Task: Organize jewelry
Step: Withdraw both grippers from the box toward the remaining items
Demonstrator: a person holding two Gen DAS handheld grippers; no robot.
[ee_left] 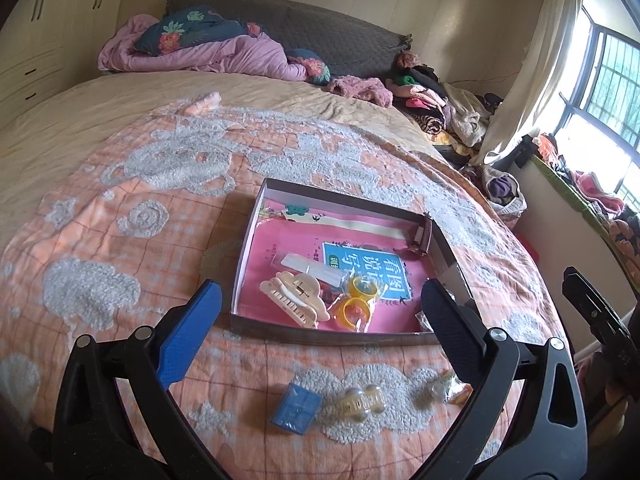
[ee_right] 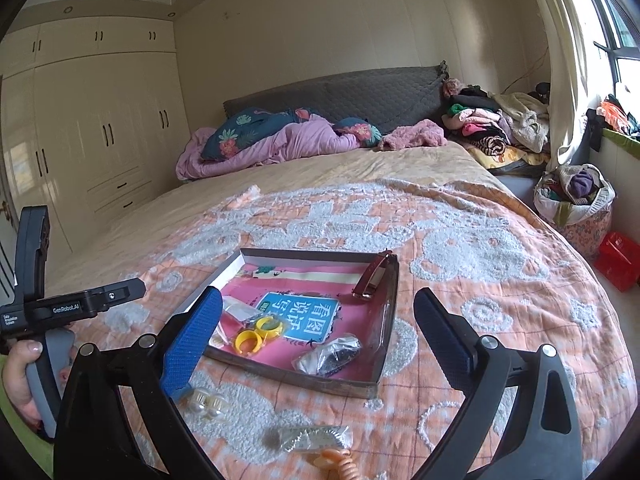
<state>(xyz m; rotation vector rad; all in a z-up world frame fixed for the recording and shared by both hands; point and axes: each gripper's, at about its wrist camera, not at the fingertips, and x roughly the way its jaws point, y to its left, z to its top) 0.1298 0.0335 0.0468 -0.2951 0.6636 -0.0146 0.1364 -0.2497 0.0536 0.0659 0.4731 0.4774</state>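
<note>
A shallow cardboard box (ee_left: 256, 236) with a pink printed bottom lies on the bed. In it are a beige claw clip (ee_left: 296, 298), two yellow rings (ee_left: 356, 300), a clear packet (ee_left: 308, 266), a brown clip (ee_left: 422, 238) and a silvery bag (ee_right: 330, 354). On the blanket in front lie a blue box (ee_left: 296, 408), a clear yellowish clip (ee_left: 362, 402) and a small packet (ee_left: 450, 388). My left gripper (ee_left: 320, 328) is open, above these. My right gripper (ee_right: 320, 340) is open over the box (ee_right: 384, 344); a packet (ee_right: 310, 436) and a peach coil (ee_right: 340, 464) lie below it.
The orange and grey patterned blanket (ee_left: 160, 208) covers the bed. Pink bedding and pillows (ee_left: 208, 48) lie at the headboard, a clothes pile (ee_left: 440, 108) at the far right. A wardrobe (ee_right: 100, 120) stands left, a bag of clothes (ee_right: 576, 196) and a red box (ee_right: 618, 260) right.
</note>
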